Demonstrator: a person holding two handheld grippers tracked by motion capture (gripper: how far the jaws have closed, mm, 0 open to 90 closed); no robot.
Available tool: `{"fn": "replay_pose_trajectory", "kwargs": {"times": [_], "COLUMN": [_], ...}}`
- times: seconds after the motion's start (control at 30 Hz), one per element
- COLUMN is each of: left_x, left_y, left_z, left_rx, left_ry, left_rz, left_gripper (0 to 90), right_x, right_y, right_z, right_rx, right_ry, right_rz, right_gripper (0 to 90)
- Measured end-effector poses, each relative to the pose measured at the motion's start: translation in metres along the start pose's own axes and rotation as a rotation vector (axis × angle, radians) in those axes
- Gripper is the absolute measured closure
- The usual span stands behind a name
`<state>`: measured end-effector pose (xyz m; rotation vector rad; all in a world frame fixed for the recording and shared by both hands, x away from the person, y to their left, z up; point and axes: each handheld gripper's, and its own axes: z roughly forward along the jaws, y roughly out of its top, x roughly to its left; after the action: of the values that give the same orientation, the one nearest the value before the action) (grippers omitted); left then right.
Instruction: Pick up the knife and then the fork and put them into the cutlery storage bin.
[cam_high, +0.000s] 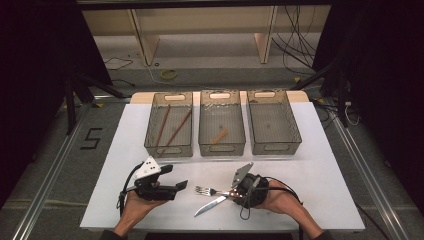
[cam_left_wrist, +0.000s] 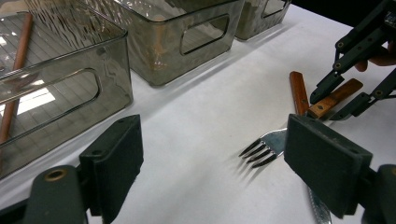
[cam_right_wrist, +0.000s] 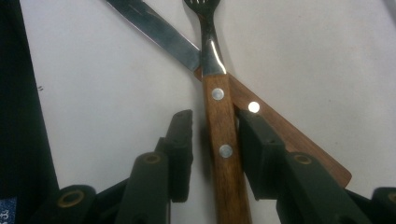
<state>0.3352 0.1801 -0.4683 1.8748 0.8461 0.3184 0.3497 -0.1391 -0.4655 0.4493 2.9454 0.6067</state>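
**Fork handle sits between the right gripper's jaws, crossed over a knife**

Fork (cam_right_wrist: 218, 130) lies on the white table (cam_high: 325, 170), on the person's side of the middle bin (cam_high: 222, 131) of the three clear bins. Its wooden handle points toward the right gripper (cam_right_wrist: 212, 140) and its tines point away, toward the left gripper (cam_left_wrist: 210, 168). It crosses over the knife (cam_right_wrist: 154, 32): the fork's metal neck lies on top where the knife's blade meets its own wooden handle, so the two make an X, with the knife handle running off under the far jaw.

The right gripper's jaws stand on either side of the fork handle, in line with its long axis. They have narrowed around it, but a thin gap shows on the near side in the right gripper view, so the pads look close to the wood rather than pressed on it. The far pad seems to touch or nearly touch both handles where they meet.

The left gripper hovers beside the tines with its jaws wide apart and nothing between them.

What the coming move seems to hinge on is the crossing. The right hand is clearly the nearer one, and a squeeze along this line should take the fork alone, provided the far pad stays clear of the knife handle beneath.
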Motion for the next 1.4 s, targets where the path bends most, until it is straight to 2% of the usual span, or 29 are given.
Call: {"fn": "replay_pose_trajectory", "kwargs": {"times": [0.4, 0.57, 1.0, 1.4], "left_x": [-0.001, -0.001, 0.001, 0.001], "left_y": [-0.001, -0.001, -0.002, -0.003], "left_z": [0.001, 0.002, 0.001, 0.0], "left_rx": [0.007, 0.008, -0.008, -0.023], "left_ry": [0.001, -0.002, 0.001, 0.002], "left_rz": [0.003, 0.004, -0.003, -0.004], "left_gripper": [19.3, 19.3, 19.2, 18.9], "right_x": [0.0, -0.001, -0.003, -0.009], "right_y": [0.003, 0.003, 0.0, -0.002], "right_z": [0.002, 0.002, -0.013, -0.023], "right_rx": [0.018, 0.013, -0.063, -0.101], "right_ry": [0.003, 0.013, 0.006, -0.012], "right_rz": [0.0, 0.001, 0.036, 0.059], "right_gripper": [75.3, 76.2, 76.8, 76.8]}}
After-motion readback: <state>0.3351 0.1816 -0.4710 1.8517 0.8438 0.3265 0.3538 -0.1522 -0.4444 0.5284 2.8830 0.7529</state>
